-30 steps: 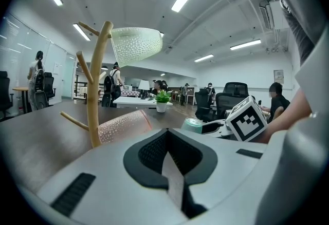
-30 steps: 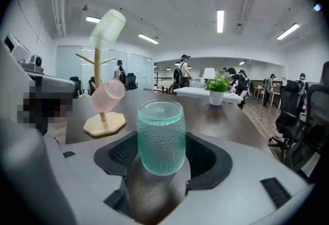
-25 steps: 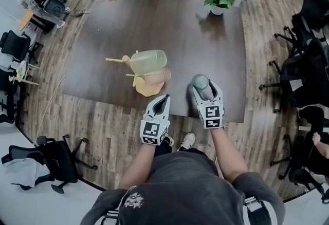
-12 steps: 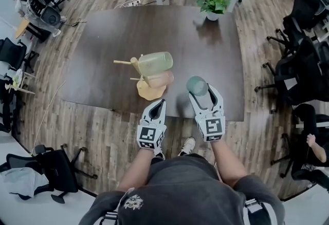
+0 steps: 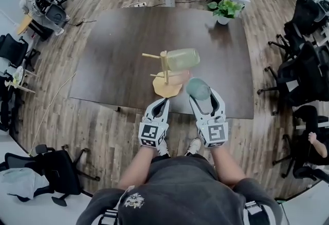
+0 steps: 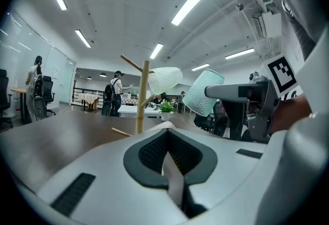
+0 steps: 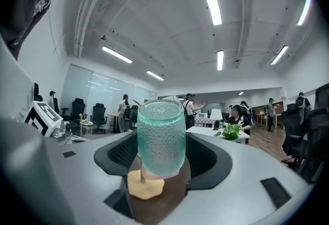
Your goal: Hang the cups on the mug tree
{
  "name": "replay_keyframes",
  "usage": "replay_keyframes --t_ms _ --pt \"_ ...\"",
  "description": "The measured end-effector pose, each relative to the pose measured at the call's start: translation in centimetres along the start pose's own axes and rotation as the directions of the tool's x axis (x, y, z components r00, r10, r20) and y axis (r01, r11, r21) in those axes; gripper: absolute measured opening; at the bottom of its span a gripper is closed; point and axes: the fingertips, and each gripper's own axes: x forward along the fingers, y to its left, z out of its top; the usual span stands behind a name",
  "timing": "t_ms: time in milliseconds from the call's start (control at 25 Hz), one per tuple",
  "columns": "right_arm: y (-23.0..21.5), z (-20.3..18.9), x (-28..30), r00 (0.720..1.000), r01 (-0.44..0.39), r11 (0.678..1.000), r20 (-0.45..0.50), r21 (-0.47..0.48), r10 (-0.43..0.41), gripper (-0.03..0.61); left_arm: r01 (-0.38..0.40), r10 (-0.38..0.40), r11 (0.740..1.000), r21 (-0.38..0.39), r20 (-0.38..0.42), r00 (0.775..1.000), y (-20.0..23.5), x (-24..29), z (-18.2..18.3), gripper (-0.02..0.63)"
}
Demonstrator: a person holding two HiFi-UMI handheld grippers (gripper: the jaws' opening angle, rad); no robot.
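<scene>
- Since a second ago the right tool [image 5: 201,96] has carried the teal cup [image 5: 198,88] in toward the mug tree [image 5: 165,67]. The cup was well apart from the tree's base and is now just beside it. The left tool [image 5: 162,101] has kept low at the near edge of the bench [image 5: 118,39].
- The right tool is pinching the teal cup by its lower body, and the cup stands out beyond the jaws. The left tool's jaws are pressed together with nothing between them.
- A pale green cup [image 5: 182,58] already hangs on a peg on the tree's right side, the side nearest the carried cup.
- Two bare pegs show on the tree's left: an upper peg [image 5: 149,56] and a lower peg [image 5: 157,75].
- Step in hand, as I judge it: bringing the teal cup to a free peg.
- To do it well, lift the cup clear of the hung cup and swing it round the trunk rather than through it.
- Then line the cup's mouth up with the peg and slide it on along the peg's slope.
- The tree looks light, so a sideways knock could tip it. The idle left tool could steady the base.
</scene>
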Motion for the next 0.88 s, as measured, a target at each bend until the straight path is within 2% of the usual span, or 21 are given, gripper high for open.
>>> replay_keyframes --t_ms 240,440,880 --pt "5.8 2.3 1.7 0.998 -0.033 0.999 0.054 0.021 0.032 0.308 0.010 -0.010 1.000 0.010 0.001 1.000 3.2 -3.1 -0.2 0.000" --pt "8.6 2.8 3.6 0.997 -0.049 0.999 0.064 0.001 0.048 0.308 0.001 -0.001 1.000 0.017 0.011 1.000 5.5 -4.7 0.0 0.000" --pt "9.9 -1.6 7.9 0.997 0.068 0.996 -0.037 -0.056 -0.070 0.308 -0.017 0.017 1.000 0.013 0.025 1.000 9.6 -7.1 -0.2 0.000"
